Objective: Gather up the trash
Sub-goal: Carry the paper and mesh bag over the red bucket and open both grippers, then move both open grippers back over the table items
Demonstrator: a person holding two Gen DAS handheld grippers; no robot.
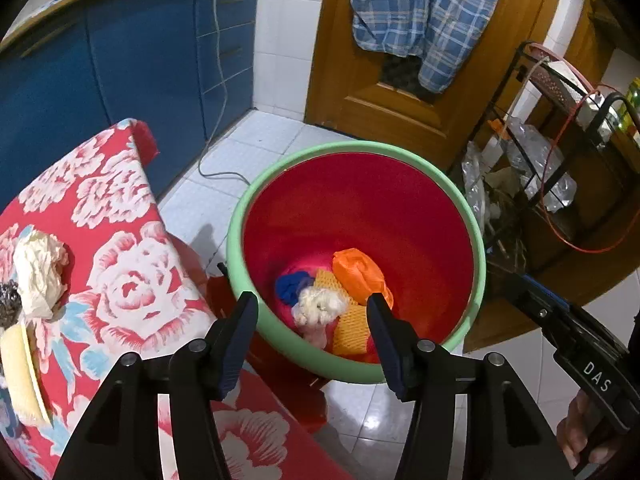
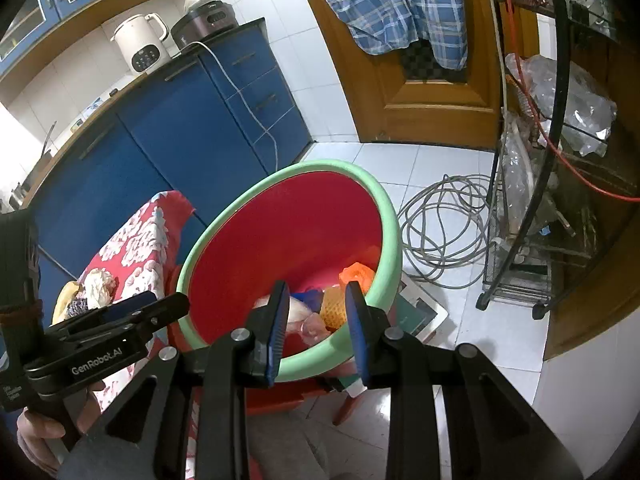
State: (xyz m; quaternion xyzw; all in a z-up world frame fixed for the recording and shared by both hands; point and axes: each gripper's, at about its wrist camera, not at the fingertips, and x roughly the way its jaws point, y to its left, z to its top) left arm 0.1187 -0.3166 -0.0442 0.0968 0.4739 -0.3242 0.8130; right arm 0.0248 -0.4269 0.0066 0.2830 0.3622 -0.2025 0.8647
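A red bin with a green rim [image 1: 352, 148] stands on the floor; it also shows in the right wrist view [image 2: 390, 216]. Inside lie an orange bag [image 1: 356, 272], a blue scrap [image 1: 290, 286], a white wad [image 1: 320, 304] and yellow foam net [image 1: 352, 330]. My left gripper [image 1: 312, 308] is open and empty above the bin's near side. My right gripper [image 2: 316, 294] is open and empty over the bin's near rim. On the floral cloth [image 1: 120, 248] lie a crumpled white paper [image 1: 38, 272], a dark scrubber [image 1: 8, 304] and a yellow piece [image 1: 20, 376].
Blue cabinets [image 1: 120, 80] stand behind the cloth-covered table. A wooden door [image 1: 360, 92] with a plaid shirt [image 1: 424, 12] is behind the bin. A black wire rack [image 2: 532, 220] with plastic bags stands at the right. A coiled grey cable [image 2: 440, 224] lies on the tiled floor.
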